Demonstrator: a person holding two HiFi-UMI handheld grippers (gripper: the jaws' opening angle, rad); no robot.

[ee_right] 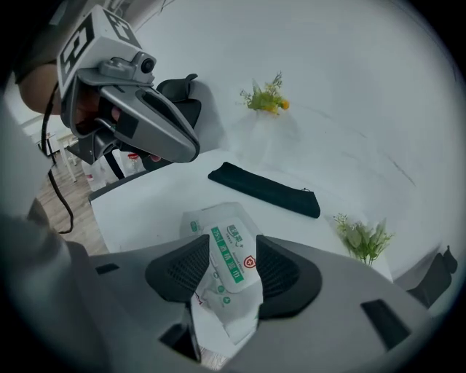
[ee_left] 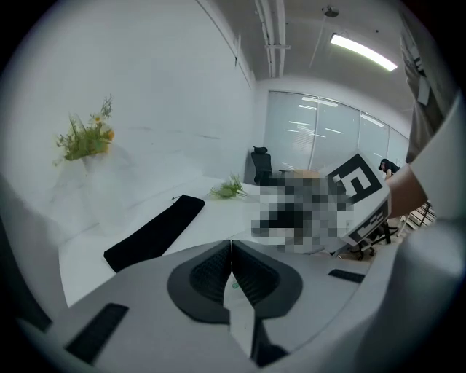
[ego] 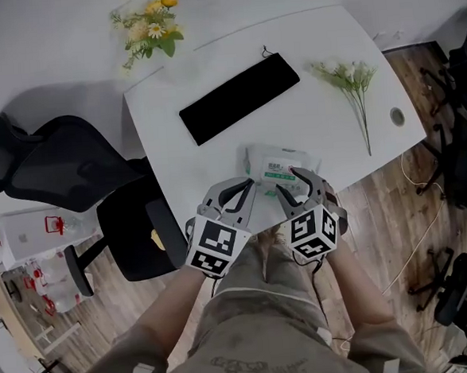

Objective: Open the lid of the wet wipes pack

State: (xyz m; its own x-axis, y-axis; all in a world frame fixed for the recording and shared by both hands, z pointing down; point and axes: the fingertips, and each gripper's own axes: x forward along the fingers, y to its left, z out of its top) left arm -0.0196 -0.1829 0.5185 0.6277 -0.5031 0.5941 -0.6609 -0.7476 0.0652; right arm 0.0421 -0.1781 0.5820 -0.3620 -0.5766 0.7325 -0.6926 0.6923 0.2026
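- Wet wipes pack (ego: 278, 164) is lying flat on the white table (ego: 214, 143), close to the edge nearest the person
- Right gripper (ee_right: 233, 246) is hanging over the pack's near end with its jaws spread wide; the pack is showing between them and the pads are not pressing on it
- Left gripper (ee_left: 231, 245) is sitting just left of the pack, jaws pressed together, pinching nothing
- Black pouch (ego: 239, 98) is lying beyond the pack, and a white flower sprig (ego: 352, 78) is lying to the pack's far right

A white table (ego: 323, 36) stands on wood floor (ego: 384, 227), a black chair (ego: 57, 166) beside it; strip light (ee_left: 362, 51) overhead.
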